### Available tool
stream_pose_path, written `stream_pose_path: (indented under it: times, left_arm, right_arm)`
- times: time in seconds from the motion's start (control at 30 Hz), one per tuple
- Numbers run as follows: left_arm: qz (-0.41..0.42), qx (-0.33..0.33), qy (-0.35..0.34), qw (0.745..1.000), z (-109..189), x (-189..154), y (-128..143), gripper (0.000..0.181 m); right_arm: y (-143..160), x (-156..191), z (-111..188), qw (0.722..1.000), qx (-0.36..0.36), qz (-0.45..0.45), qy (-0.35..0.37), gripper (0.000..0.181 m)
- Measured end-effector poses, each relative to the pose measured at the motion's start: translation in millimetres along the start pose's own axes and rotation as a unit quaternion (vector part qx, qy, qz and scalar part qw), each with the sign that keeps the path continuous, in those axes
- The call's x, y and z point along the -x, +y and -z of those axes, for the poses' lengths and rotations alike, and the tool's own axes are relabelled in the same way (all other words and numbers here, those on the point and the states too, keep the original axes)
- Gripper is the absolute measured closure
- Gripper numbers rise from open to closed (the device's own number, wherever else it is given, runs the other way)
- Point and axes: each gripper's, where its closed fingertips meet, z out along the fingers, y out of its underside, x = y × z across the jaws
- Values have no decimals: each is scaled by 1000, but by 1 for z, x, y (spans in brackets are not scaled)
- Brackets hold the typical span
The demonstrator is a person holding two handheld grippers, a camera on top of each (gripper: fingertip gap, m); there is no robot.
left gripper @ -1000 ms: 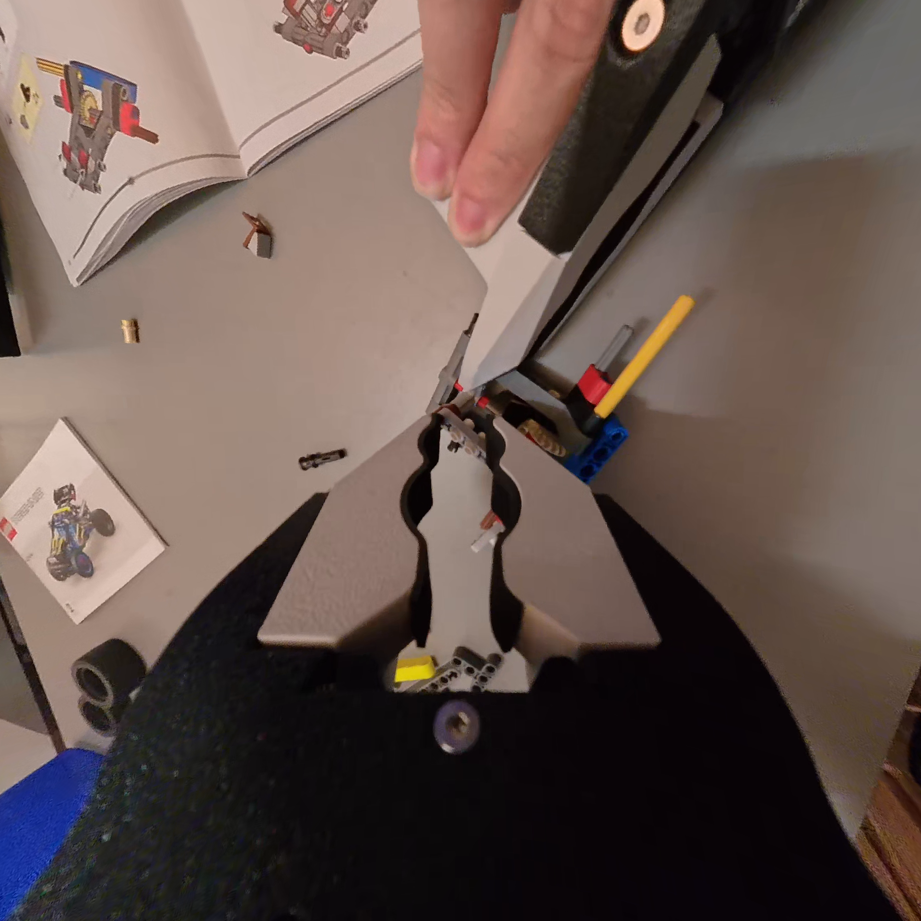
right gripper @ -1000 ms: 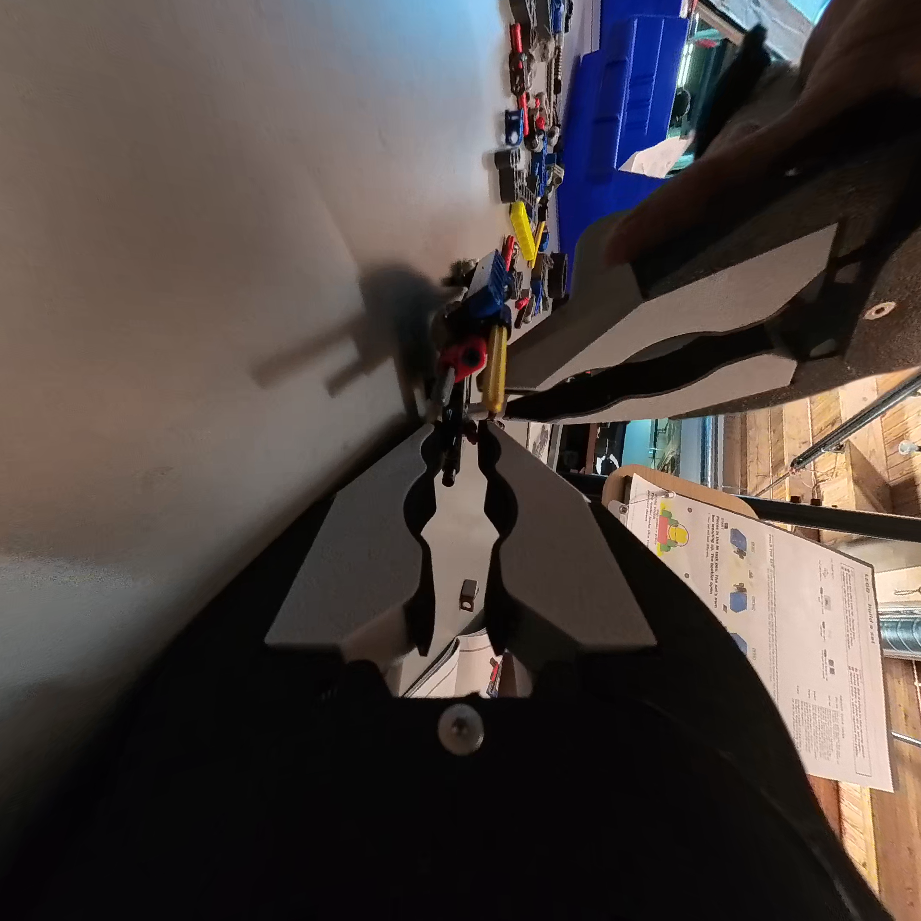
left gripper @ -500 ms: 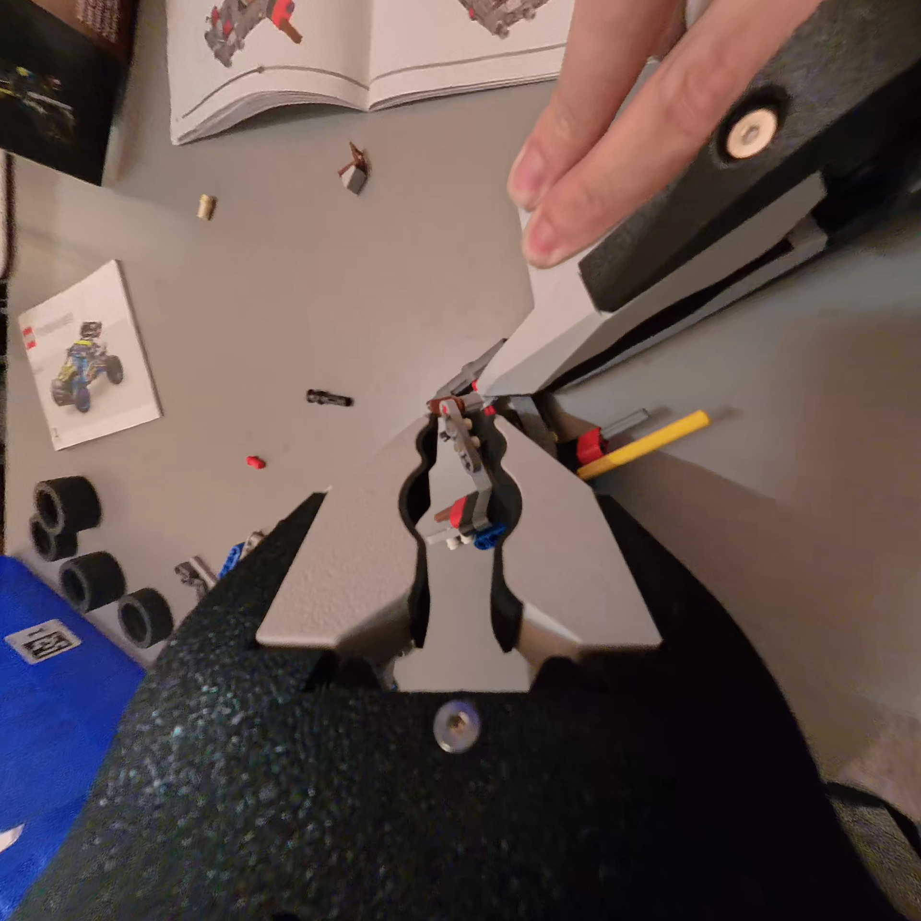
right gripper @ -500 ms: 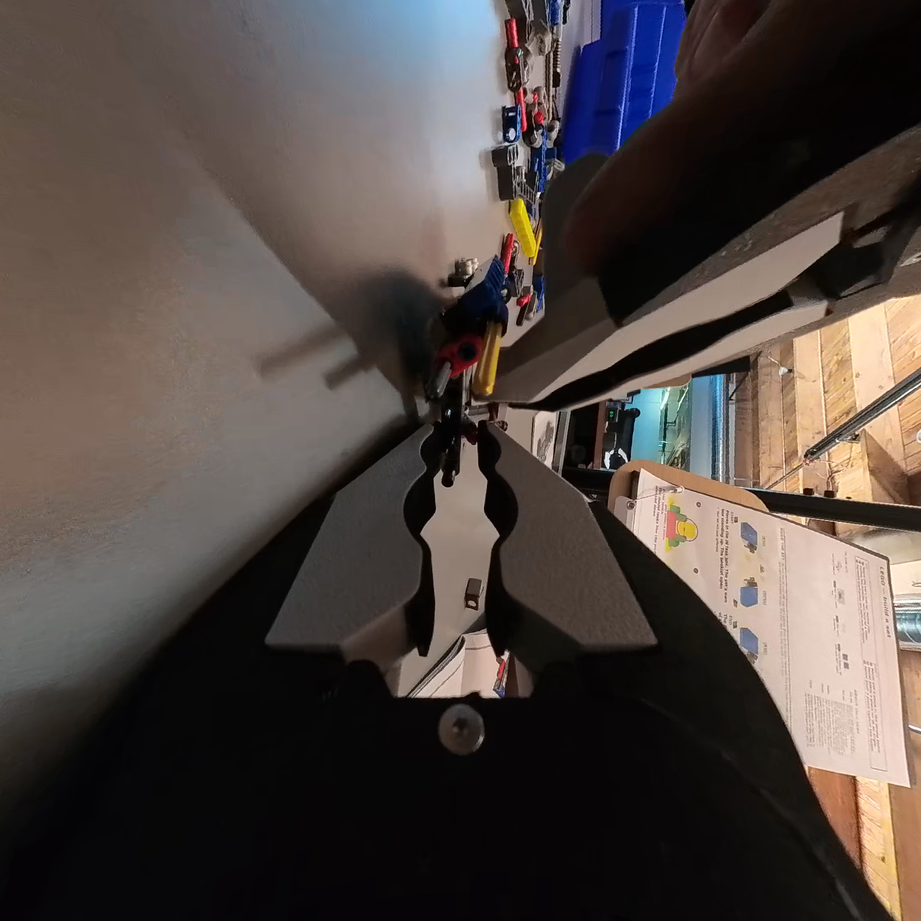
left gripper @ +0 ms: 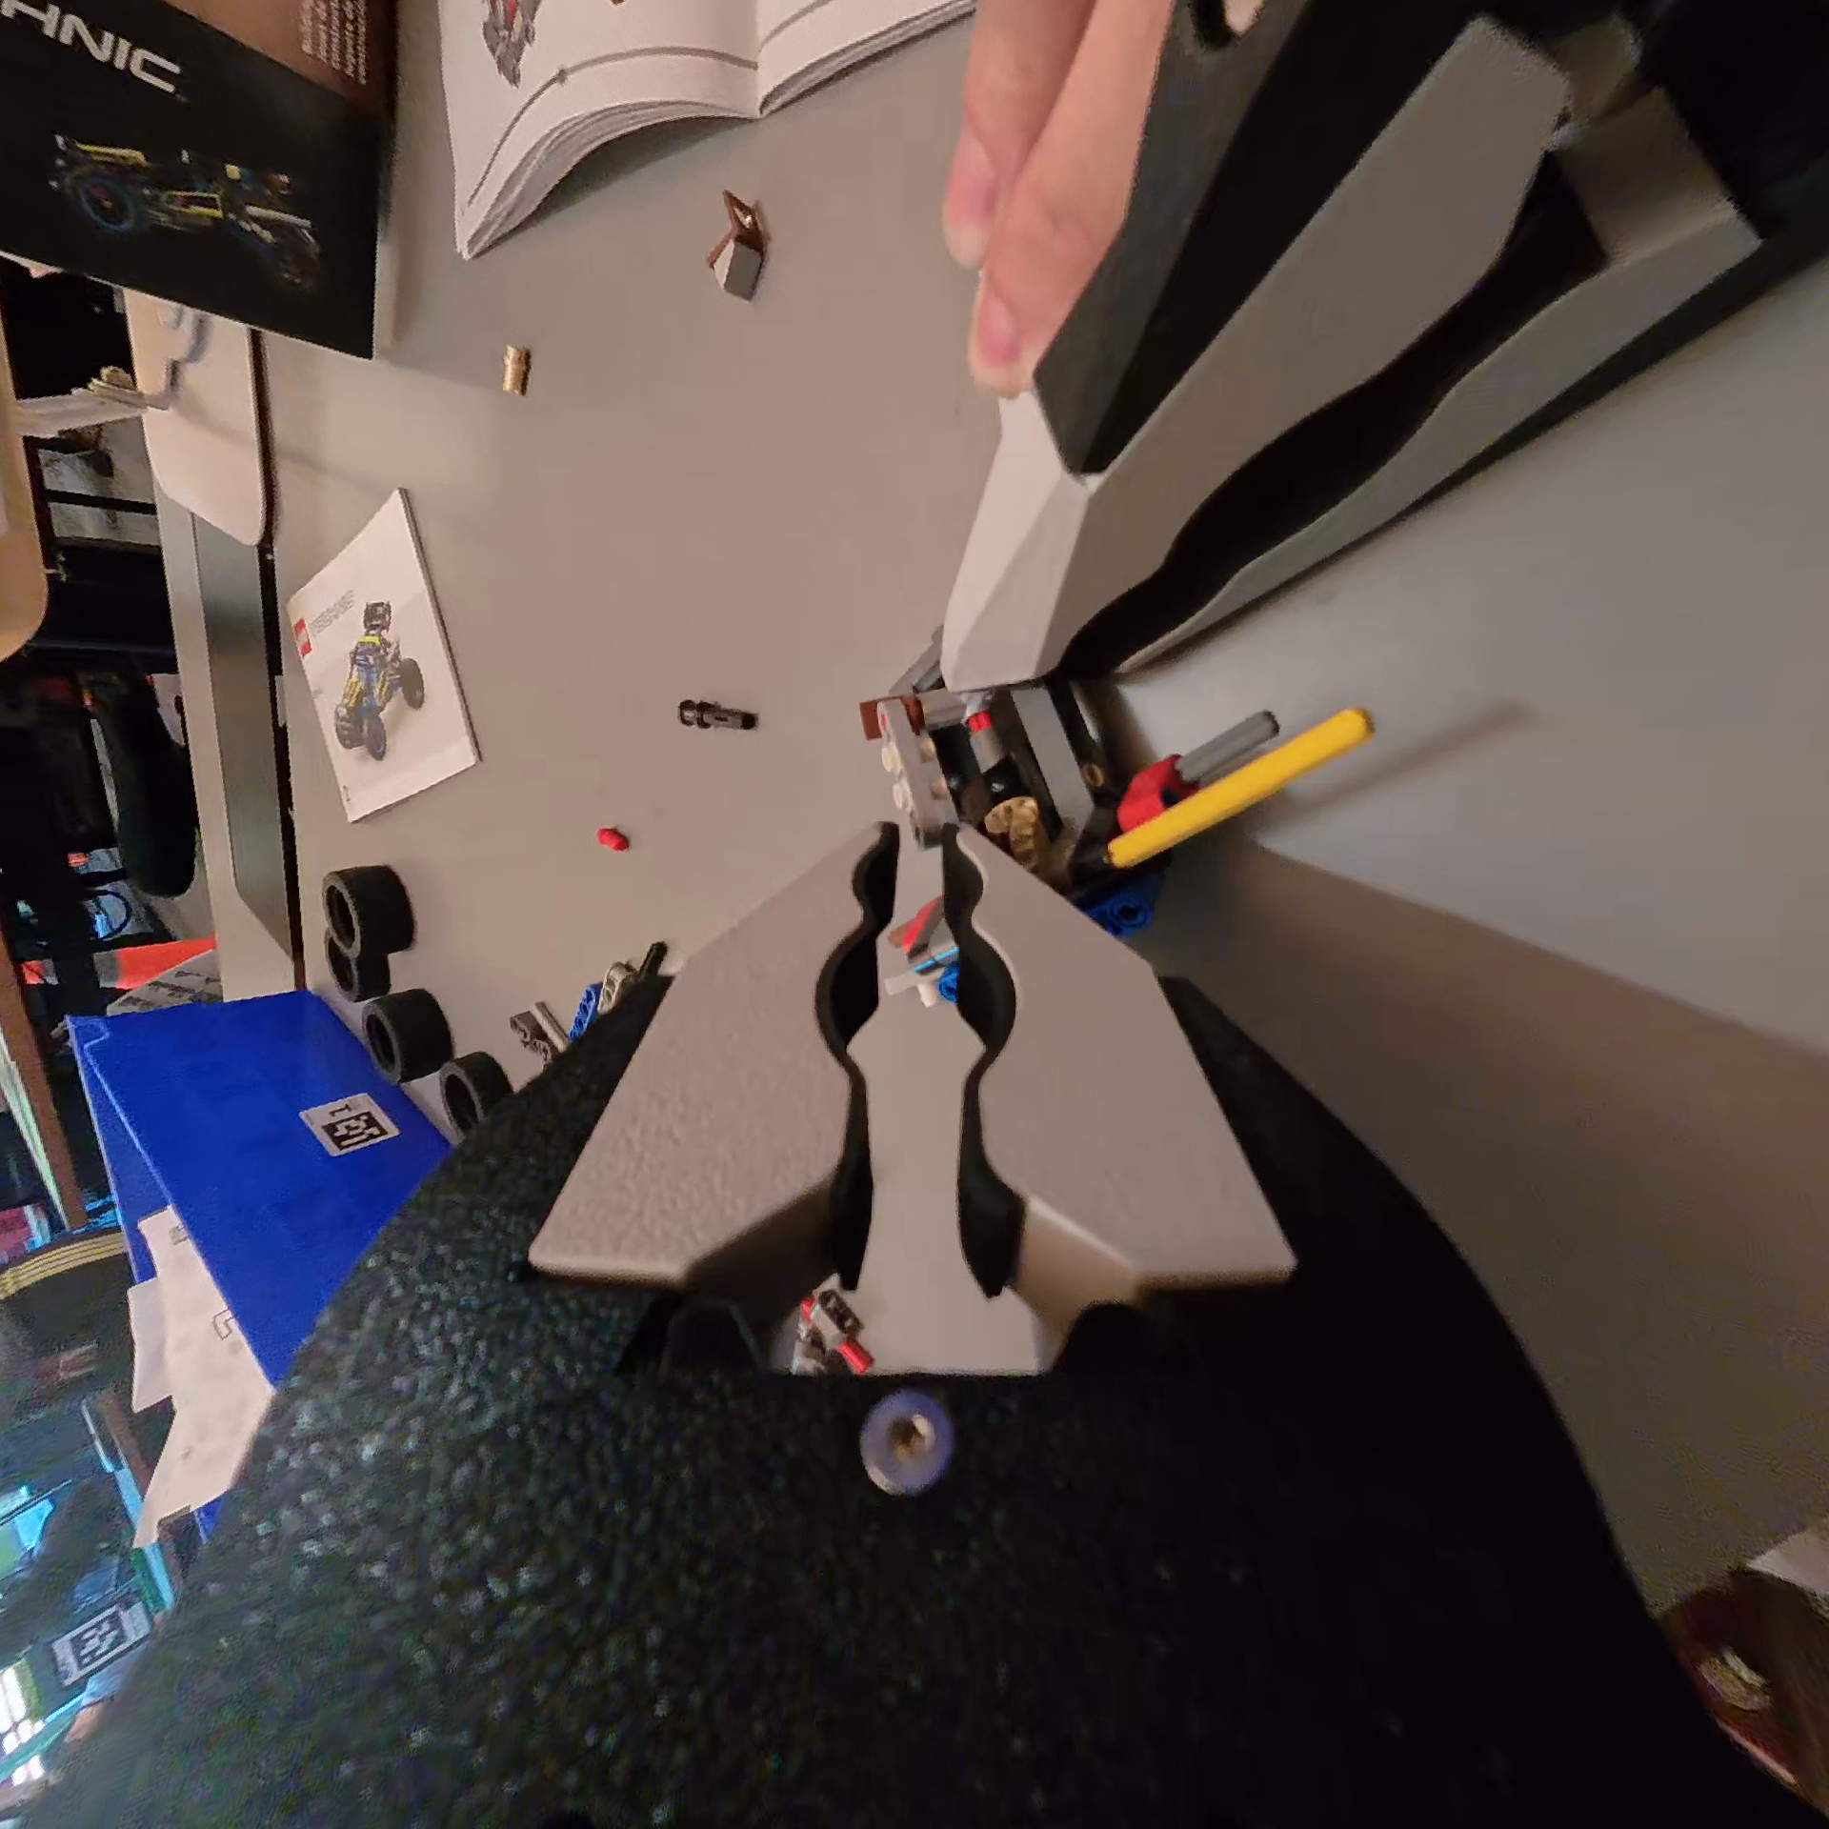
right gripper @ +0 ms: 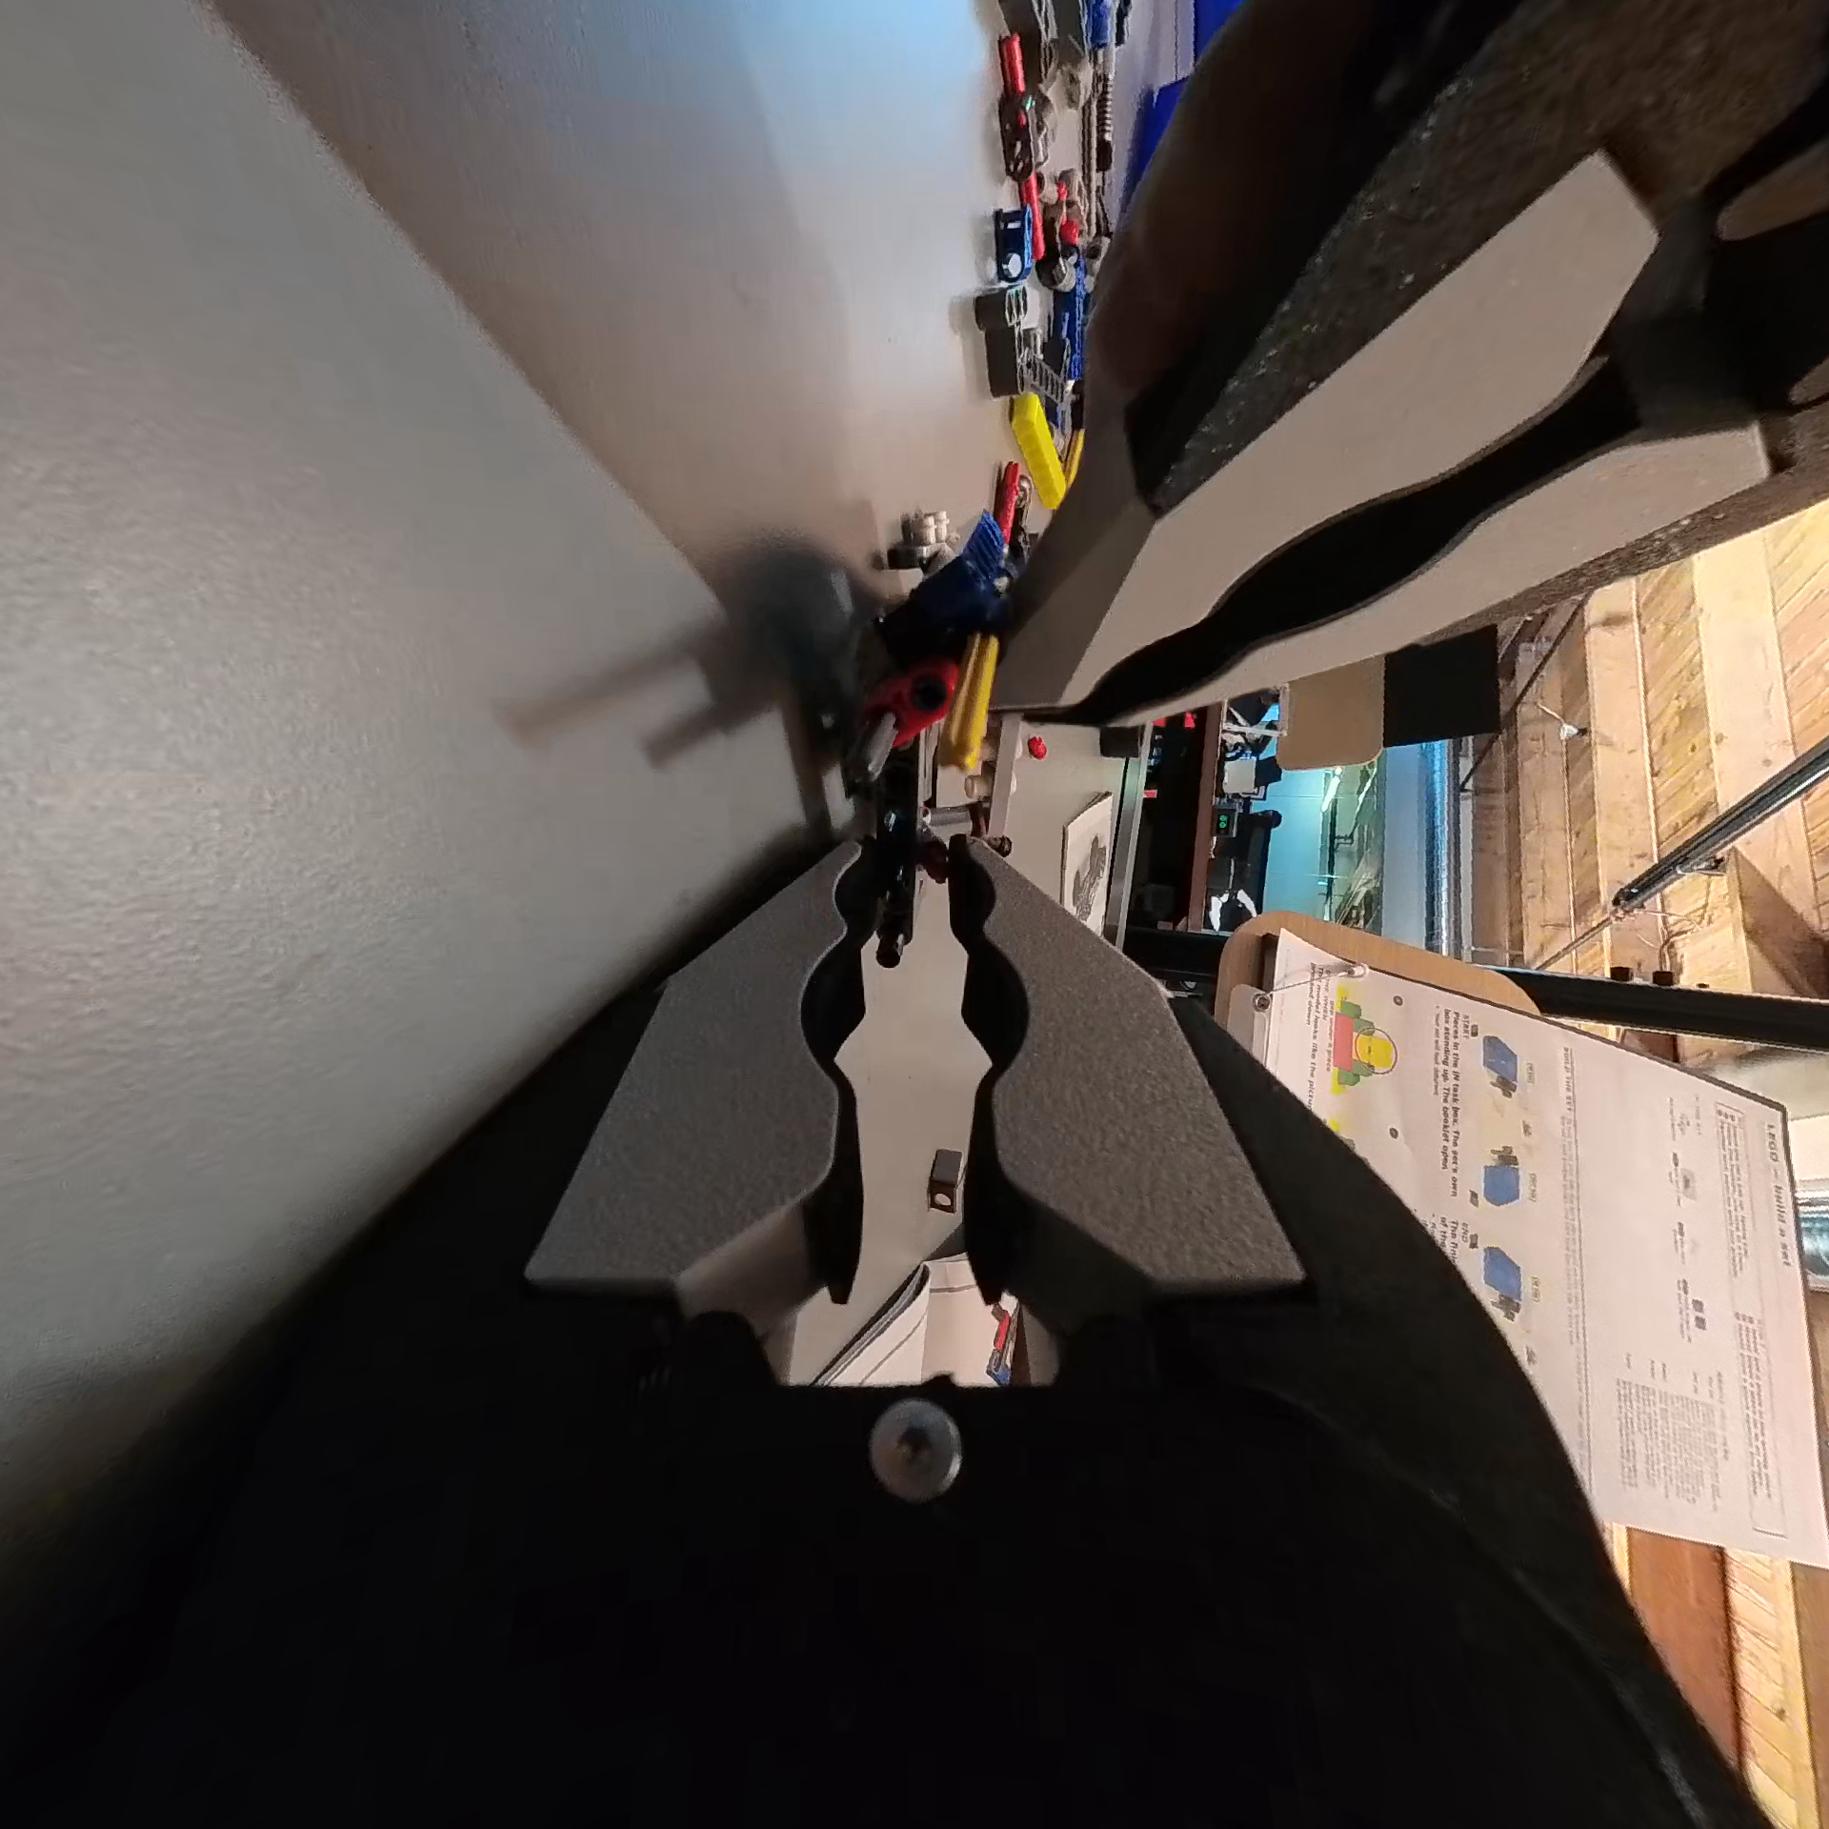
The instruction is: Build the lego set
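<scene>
A small lego assembly [left gripper: 1000, 782] of grey and black beams, with a yellow axle [left gripper: 1237, 782], a red connector [left gripper: 1148, 792] and a blue brick, is held just above the grey table [left gripper: 693, 515]. My left gripper [left gripper: 920, 841] is shut on its grey beam end. My right gripper [left gripper: 980, 673] comes in from the upper right and pinches the far side. In the right wrist view my right gripper [right gripper: 909, 851] is shut on a black beam of the assembly [right gripper: 911, 713], and my left gripper [right gripper: 1010, 683] reaches in from the upper right.
An open instruction booklet [left gripper: 643, 89], a small booklet [left gripper: 381, 663] and a black box [left gripper: 188, 168] lie at the back. Black tyres [left gripper: 366, 911], a blue bin [left gripper: 247, 1118], a black pin [left gripper: 718, 715] and a red bit [left gripper: 614, 839] lie left. Loose parts [right gripper: 1039, 297] lie beyond. Less than 4 cm separates the two grippers' tips. The black pin [left gripper: 718, 715] is about 9 centimeters from both grippers' fingertips.
Both grippers have kept hold of the assembly. My left gripper has swung round it, so the tyres and blue bin have come into view and the yellow axle lies flatter.
</scene>
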Motion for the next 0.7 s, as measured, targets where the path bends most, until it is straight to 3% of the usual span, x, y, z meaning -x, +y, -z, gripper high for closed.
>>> stream_pose_path:
  times: [0.37,0.7]
  left_arm:
    - [-26,7,-18,999,-2,1,1,174]
    - [-126,28,13,992,-2,-2,2,178]
  right_arm:
    - [-1,0,0,1000,-3,9,3,169]
    - [-1,-1,0,1000,0,15,8,169]
